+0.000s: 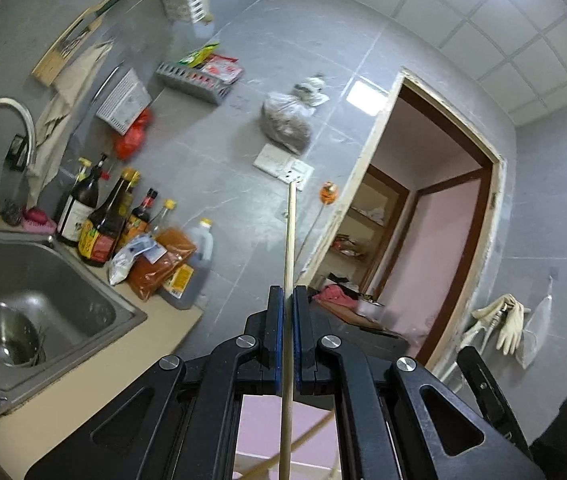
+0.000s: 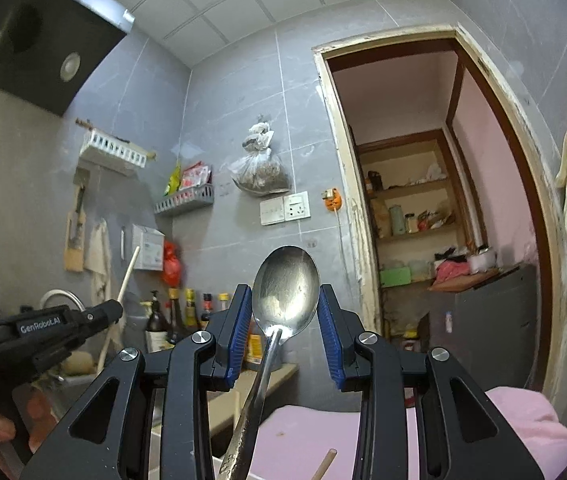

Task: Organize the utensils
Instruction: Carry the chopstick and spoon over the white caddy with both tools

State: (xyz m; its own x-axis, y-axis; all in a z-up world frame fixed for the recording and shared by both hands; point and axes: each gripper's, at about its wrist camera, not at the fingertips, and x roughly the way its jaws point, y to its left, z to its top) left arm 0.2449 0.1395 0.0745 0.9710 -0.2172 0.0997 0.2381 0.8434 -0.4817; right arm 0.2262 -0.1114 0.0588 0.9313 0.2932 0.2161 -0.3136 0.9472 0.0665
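My left gripper (image 1: 288, 296) is shut on a wooden chopstick (image 1: 288, 240) that stands upright between its blue pads, the tip reaching up toward the wall. It also shows in the right wrist view (image 2: 113, 310) at the left, with the chopstick (image 2: 128, 272) sticking up from it. My right gripper (image 2: 285, 304) is closed on the bowl of a metal spoon (image 2: 285, 286), held upright with its handle running down toward the camera. Another chopstick end (image 2: 325, 464) shows below on the pink surface.
A steel sink (image 1: 83, 304) at the left holds a metal bowl with a spoon (image 1: 1, 338). Sauce bottles (image 1: 101, 220) and packets stand on the counter behind it. A faucet (image 1: 3, 120), wall racks (image 1: 195, 80) and a doorway (image 1: 423, 220) lie ahead.
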